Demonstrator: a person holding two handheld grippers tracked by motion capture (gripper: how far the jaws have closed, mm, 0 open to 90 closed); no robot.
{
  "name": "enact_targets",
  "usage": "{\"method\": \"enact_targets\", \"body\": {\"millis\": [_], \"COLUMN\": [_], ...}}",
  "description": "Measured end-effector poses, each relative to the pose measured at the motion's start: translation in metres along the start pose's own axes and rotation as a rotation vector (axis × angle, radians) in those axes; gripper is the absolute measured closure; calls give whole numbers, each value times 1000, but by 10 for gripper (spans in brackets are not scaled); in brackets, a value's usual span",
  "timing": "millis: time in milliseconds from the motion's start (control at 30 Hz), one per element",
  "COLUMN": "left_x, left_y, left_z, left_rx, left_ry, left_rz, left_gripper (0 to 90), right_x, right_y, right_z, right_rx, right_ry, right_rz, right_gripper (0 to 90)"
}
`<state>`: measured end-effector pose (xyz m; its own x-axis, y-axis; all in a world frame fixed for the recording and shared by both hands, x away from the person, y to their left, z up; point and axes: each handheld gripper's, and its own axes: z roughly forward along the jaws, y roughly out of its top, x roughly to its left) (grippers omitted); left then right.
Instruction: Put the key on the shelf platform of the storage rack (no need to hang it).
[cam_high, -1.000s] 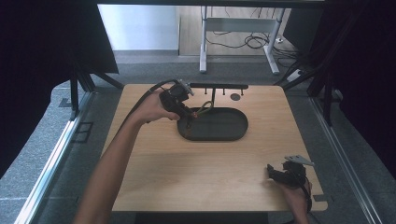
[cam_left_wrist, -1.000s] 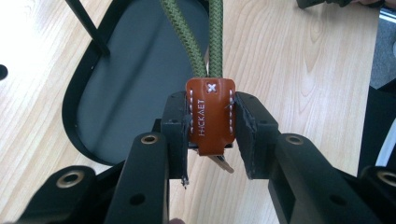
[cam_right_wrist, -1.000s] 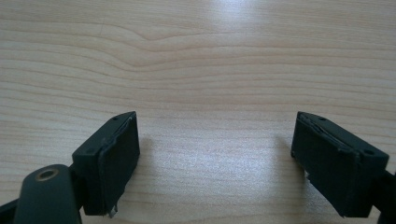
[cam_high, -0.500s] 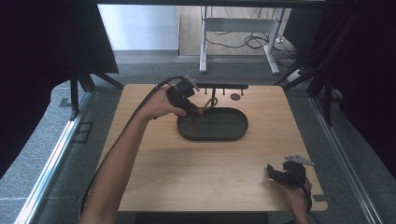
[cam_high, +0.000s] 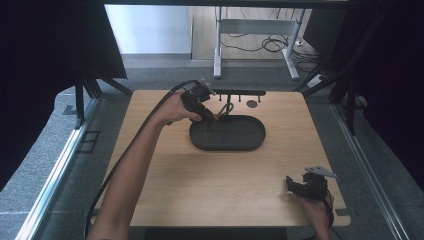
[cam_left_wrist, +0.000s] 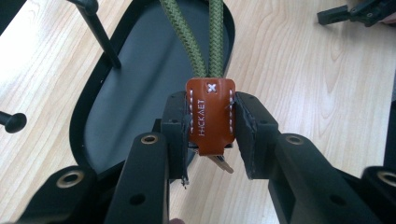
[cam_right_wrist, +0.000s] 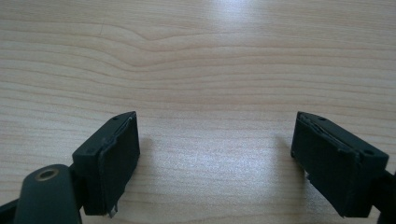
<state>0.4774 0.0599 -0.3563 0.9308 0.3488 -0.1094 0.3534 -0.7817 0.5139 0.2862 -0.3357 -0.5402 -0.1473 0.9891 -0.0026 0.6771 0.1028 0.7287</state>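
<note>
My left gripper (cam_left_wrist: 211, 135) is shut on a brown leather key tag (cam_left_wrist: 210, 116) with white stitching. Two strands of green cord (cam_left_wrist: 205, 42) run from the tag out of the top of the left gripper view. A bit of metal (cam_left_wrist: 220, 164) pokes out below the tag. In the high view the left gripper (cam_high: 210, 114) hangs over the far left end of a black oval tray (cam_high: 250, 145), with the green cord (cam_high: 226, 108) reaching toward a black peg rack (cam_high: 240, 92). Whether the cord hangs on a peg I cannot tell. My right gripper (cam_right_wrist: 215, 158) rests open on bare wood at the table's front right (cam_high: 302, 186).
The tray's inside (cam_left_wrist: 135, 93) looks bare. Black pegs (cam_left_wrist: 100, 30) of the rack stand just behind the tray. A small dark disc (cam_high: 252, 104) lies on the wooden table (cam_high: 165, 185) beside the rack. A desk frame and cables sit on the floor beyond.
My left hand has moved a little right and down with the tag, over the tray's far left end. The right gripper has stayed where it was.
</note>
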Motion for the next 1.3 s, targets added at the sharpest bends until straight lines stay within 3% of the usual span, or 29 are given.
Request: {"method": "enact_targets", "body": {"millis": [767, 1300], "left_x": [24, 39], "left_y": [-2, -20], "left_z": [48, 78], "left_rx": [26, 47], "left_ry": [2, 20], "left_rz": [-43, -96], "left_gripper": [668, 667], "right_x": [0, 0], "right_y": [0, 0], "right_z": [0, 0], "right_rx": [1, -1], "right_ry": [1, -1], "right_rz": [4, -1], "right_gripper": [158, 158]}}
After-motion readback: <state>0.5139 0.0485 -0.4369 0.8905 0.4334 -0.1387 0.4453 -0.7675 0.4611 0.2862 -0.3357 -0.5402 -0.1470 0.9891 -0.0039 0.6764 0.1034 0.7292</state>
